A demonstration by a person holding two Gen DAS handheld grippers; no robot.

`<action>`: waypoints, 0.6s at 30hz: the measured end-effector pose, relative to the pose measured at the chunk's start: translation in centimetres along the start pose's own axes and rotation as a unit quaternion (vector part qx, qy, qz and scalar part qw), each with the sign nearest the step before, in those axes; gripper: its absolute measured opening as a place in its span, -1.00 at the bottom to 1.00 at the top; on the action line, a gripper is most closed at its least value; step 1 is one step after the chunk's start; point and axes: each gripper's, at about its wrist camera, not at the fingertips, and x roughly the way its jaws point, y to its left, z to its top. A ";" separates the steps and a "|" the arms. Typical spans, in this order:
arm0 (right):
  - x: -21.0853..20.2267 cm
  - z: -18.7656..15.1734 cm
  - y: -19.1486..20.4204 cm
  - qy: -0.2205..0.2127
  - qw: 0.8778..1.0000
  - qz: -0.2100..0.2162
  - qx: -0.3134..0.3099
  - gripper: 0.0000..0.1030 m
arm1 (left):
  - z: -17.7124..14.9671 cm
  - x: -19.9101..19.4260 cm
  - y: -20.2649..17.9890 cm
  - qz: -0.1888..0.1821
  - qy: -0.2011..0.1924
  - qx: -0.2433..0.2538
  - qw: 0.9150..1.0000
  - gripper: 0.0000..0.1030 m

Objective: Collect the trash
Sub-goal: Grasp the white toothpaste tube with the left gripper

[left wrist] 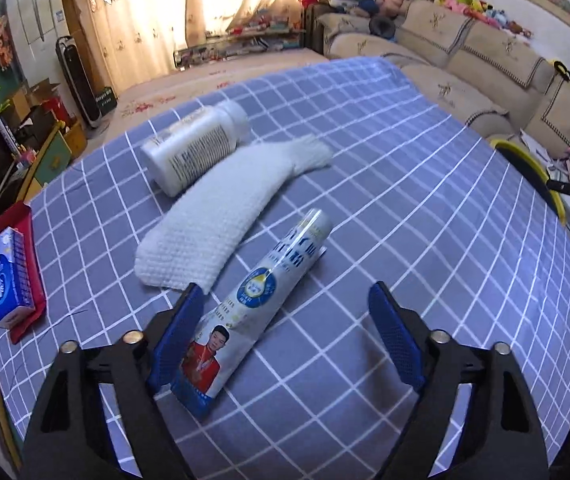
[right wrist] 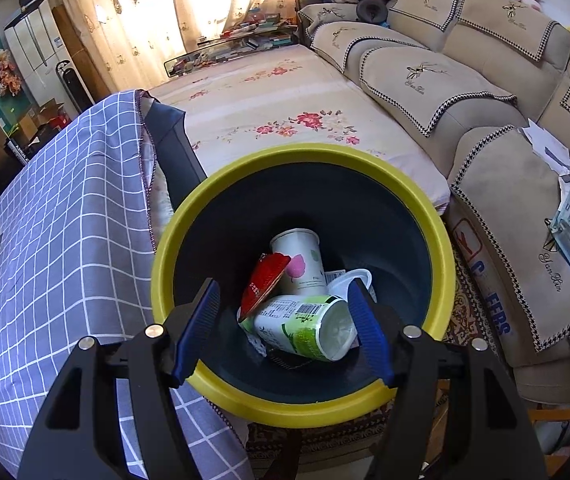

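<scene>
In the left wrist view a tall white drink bottle [left wrist: 261,292] with a blue badge and a man's picture lies on the blue checked tablecloth [left wrist: 425,208]. My left gripper [left wrist: 285,300] is open around its lower end, the left pad [left wrist: 177,332] touching it. A white plastic jar [left wrist: 195,144] lies on its side beside a white sock [left wrist: 221,216]. In the right wrist view my right gripper [right wrist: 285,304] is open and empty above a dark bin with a yellow rim [right wrist: 205,184]. The bin holds white cups [right wrist: 305,320] and a red wrapper [right wrist: 263,284].
A tissue pack [left wrist: 7,280] sits on a red tray [left wrist: 27,216] at the table's left edge. A beige sofa [right wrist: 485,92] stands right of the bin, a floral-covered low table [right wrist: 285,104] behind it. The bin rim [left wrist: 525,156] shows past the table's right edge.
</scene>
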 end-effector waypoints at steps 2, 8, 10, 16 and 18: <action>0.2 0.0 0.3 0.001 1.000 0.002 -0.002 0.23 | -0.1 0.6 0.3 0.000 0.012 -0.003 1.000 0.26; 0.9 -0.2 1.1 0.007 1.000 0.008 -0.009 0.27 | -0.6 0.2 -0.9 -0.035 0.035 -0.005 0.999 0.02; 1.1 -0.3 1.2 0.010 1.000 0.009 -0.010 0.28 | -0.8 0.3 -1.9 -0.034 0.041 0.010 0.999 0.02; 1.1 -0.4 1.3 0.011 1.000 0.013 -0.015 0.28 | -0.9 0.7 -2.1 -0.011 0.043 0.034 0.998 0.20; 1.0 -0.4 0.9 0.010 1.000 0.012 -0.012 0.28 | -1.1 0.4 -2.5 -0.009 0.043 0.047 0.998 -0.01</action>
